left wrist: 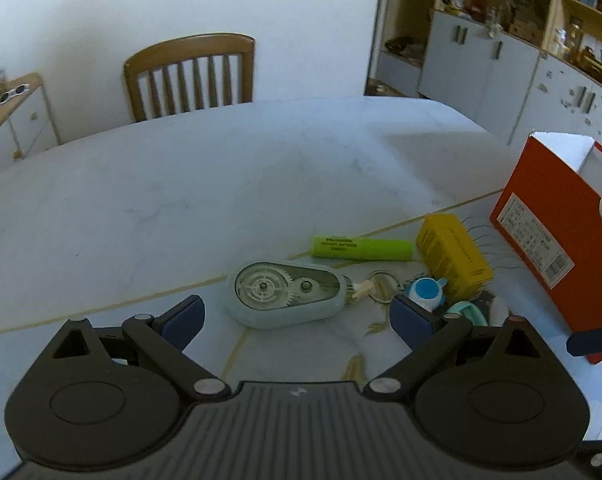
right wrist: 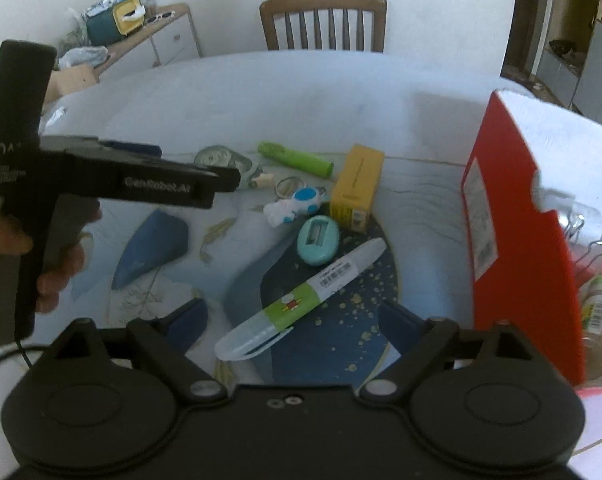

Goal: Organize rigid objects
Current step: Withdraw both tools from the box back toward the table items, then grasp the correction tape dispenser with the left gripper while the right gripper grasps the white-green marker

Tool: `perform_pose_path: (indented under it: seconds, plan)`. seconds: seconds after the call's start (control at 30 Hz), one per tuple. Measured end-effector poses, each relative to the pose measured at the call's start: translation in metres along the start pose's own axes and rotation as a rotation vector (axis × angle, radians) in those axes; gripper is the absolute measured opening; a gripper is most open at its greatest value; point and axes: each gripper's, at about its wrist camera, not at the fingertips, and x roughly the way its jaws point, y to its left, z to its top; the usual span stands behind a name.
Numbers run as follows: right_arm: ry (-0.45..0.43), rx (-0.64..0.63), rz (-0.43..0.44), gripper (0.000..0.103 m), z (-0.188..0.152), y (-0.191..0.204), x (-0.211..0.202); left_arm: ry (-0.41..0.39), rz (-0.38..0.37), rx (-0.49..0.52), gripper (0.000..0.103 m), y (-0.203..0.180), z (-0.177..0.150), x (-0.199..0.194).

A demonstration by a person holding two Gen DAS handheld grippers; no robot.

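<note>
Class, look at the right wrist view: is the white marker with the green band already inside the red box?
No. The white marker lies flat on the table, between the open fingers of the right gripper, left of the red box.

Place: a home dining room
Furniture: wooden chair [left wrist: 191, 74] at a marble-look table [left wrist: 221, 168]
Storage: shelves [left wrist: 501, 20] of household clutter, sideboard [right wrist: 157, 36]

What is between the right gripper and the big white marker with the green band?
Nothing visible. The right gripper is open, and the marker lies on the table right ahead of its fingers; the teal sharpener sits beyond the marker.
</note>
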Motion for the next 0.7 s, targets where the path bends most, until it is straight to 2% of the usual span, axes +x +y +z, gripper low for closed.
perform_pose_path:
  seconds: [0.17, 0.37, 0.47, 0.57, 0.7]
  plan:
    - [0.023, 0.024, -0.020, 0.090, 0.005, -0.001, 0.015, 0.025, 0.000, 0.028, 0.100, 0.004, 0.004, 0.018]
    - [0.056, 0.015, -0.009, 0.085, 0.008, 0.001, 0.024, 0.056, -0.030, 0.064, 0.100, 0.009, 0.005, 0.035]
    - [0.066, 0.019, -0.004, 0.084, 0.009, 0.001, 0.028, 0.066, -0.020, 0.082, 0.100, 0.012, 0.007, 0.043]
    - [0.074, 0.022, -0.003, 0.083, 0.011, 0.002, 0.031, 0.068, -0.031, 0.083, 0.100, 0.015, 0.010, 0.049]
    - [0.083, 0.036, -0.006, 0.081, 0.012, 0.001, 0.037, 0.066, -0.037, 0.132, 0.100, 0.013, 0.013, 0.055]
